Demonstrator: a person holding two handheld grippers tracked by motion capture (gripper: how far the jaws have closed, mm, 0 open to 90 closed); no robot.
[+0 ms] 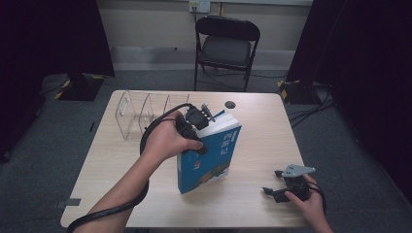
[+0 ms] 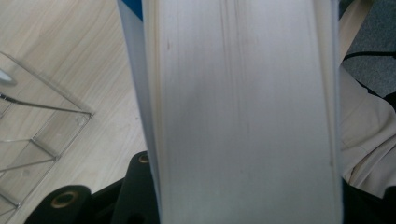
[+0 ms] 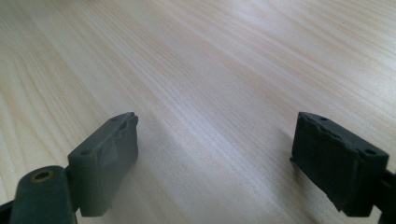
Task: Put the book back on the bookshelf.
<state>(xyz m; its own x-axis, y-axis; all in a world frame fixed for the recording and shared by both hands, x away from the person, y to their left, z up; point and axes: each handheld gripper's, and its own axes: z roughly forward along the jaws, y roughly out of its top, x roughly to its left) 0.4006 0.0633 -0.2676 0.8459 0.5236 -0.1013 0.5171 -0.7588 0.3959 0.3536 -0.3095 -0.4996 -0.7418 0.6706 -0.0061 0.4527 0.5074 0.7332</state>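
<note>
A thick blue book (image 1: 210,154) stands tilted on the wooden table (image 1: 265,131), its lower corner on the tabletop and its top leaning toward the back. My left gripper (image 1: 200,127) is shut on the book's upper edge, with the hand wrapped around the gripper. In the left gripper view the pale page edges of the book (image 2: 243,112) run between the jaws. My right gripper (image 1: 272,181) rests low at the table's front right, apart from the book. Its jaws stand open over bare wood (image 3: 215,158).
A clear acrylic divider rack (image 1: 141,114) (image 2: 37,140) stands at the back left of the table, just behind the left hand. A small dark round object (image 1: 230,104) lies near the back edge. A black folding chair (image 1: 226,43) stands beyond the table.
</note>
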